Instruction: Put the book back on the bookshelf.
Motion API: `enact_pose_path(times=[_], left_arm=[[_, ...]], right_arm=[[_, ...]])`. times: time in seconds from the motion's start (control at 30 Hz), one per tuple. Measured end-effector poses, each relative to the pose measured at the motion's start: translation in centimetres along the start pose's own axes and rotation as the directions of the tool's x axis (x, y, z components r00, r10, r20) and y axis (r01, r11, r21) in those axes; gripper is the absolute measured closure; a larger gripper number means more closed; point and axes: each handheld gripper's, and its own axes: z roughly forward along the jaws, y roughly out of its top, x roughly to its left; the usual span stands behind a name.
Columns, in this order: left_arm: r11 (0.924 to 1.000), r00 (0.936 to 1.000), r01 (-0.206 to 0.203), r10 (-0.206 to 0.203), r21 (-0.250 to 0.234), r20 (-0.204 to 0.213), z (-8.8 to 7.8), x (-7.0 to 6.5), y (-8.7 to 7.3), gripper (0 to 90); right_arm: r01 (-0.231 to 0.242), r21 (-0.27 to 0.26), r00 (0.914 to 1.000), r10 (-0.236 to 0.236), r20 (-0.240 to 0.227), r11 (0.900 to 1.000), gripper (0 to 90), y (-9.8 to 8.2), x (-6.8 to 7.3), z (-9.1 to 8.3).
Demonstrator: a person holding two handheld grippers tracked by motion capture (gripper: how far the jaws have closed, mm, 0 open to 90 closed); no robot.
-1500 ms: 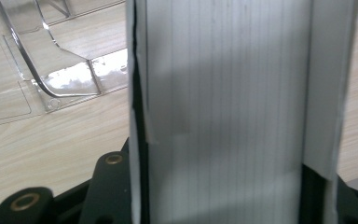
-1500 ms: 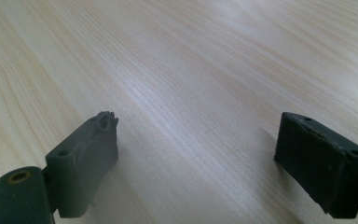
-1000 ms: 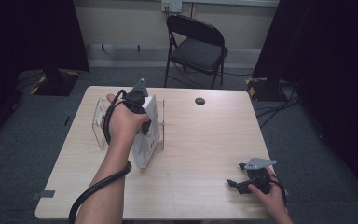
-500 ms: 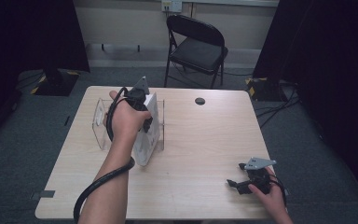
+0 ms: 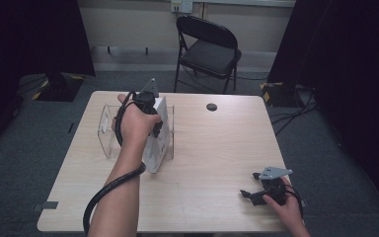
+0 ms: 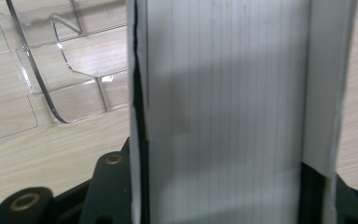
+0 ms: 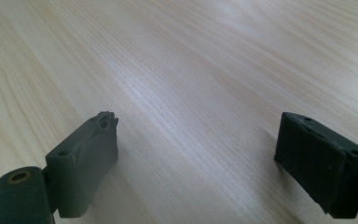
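The left gripper (image 5: 150, 116) was clamped on a white book (image 5: 157, 143) by its upper edge, with the book's thickness filling the gap between the jaws in the left gripper view (image 6: 223, 112). The book stood on edge on the table (image 5: 217, 163), toward the far left corner, inside or against a clear acrylic rack (image 5: 109, 129); which slot, if any, could not be determined.

The right gripper (image 5: 256, 193) rested near the table's near right corner, its jaws wide apart with nothing between them and bare wood beneath (image 7: 191, 154).

Assessment: the book appeared moderately heavy and stiff across the spine, though its pages could splay or sag if gripped near the open edge. The cover looked smooth and possibly slippery. A hold across the full thickness close to the spine was judged soundest. The rack appeared light, rigid and brittle, and liable to slide or tip if the book pressed against a divider.
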Motion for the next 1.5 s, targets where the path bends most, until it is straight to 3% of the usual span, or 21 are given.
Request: enact_pose_path(times=[0.4,1.23,1.5], left_arm=[[1.0000,0.9999,0.009,-0.009,-0.004,-0.006,0.4,0.0,0.6,53.0],[0.9958,0.9962,0.085,-0.085,-0.035,-0.017,1.2,-0.2,1.8,53.0],[0.9960,0.9959,0.084,-0.085,-0.030,-0.030,1.4,-0.3,2.2,52.9]], right_arm=[[0.001,-0.001,1.0000,-0.001,0.001,1.000,11.9,0.0,0.0,0.0],[0.000,-0.002,1.0000,0.000,-0.004,1.000,11.9,0.0,0.0,0.0],[0.004,-0.003,1.0000,-0.004,-0.004,1.000,11.9,0.0,0.0,0.0]])
